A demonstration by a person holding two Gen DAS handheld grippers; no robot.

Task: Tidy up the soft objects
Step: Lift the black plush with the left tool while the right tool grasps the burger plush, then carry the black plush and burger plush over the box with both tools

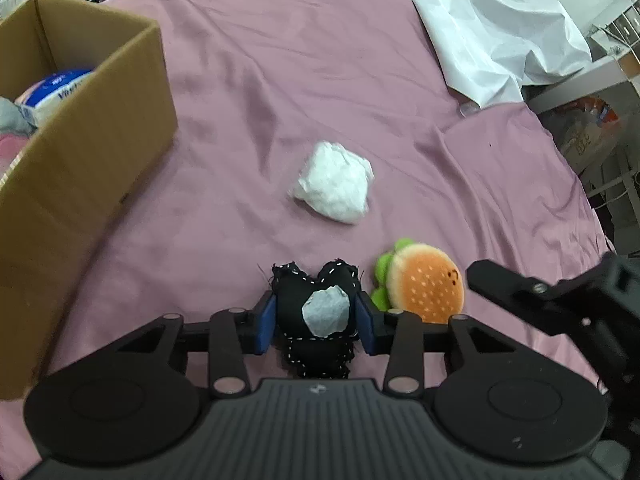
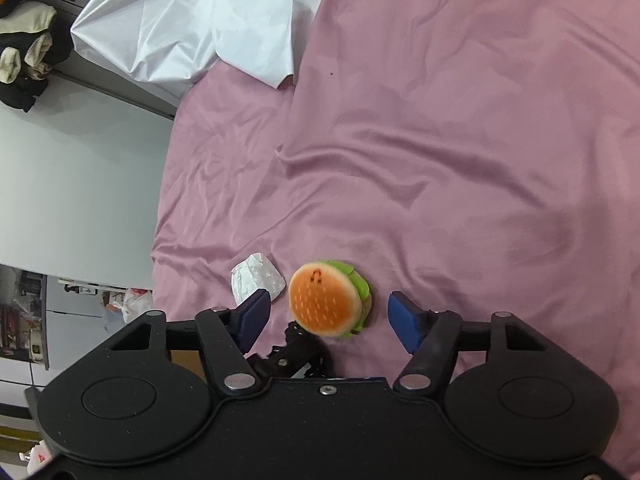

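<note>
My left gripper is shut on a black stitched plush with a white patch, held just above the pink bedsheet. A burger plush with green lettuce lies right beside it. A white crumpled bundle lies further out. My right gripper is open, its blue pads either side of the burger plush, which sits between the fingers. The white bundle is left of it. The right gripper's black body shows in the left wrist view.
An open cardboard box stands at the left, holding a blue-and-white pack and soft items. A white sheet lies at the far right of the bed. The bed edge drops to the floor on the left of the right wrist view.
</note>
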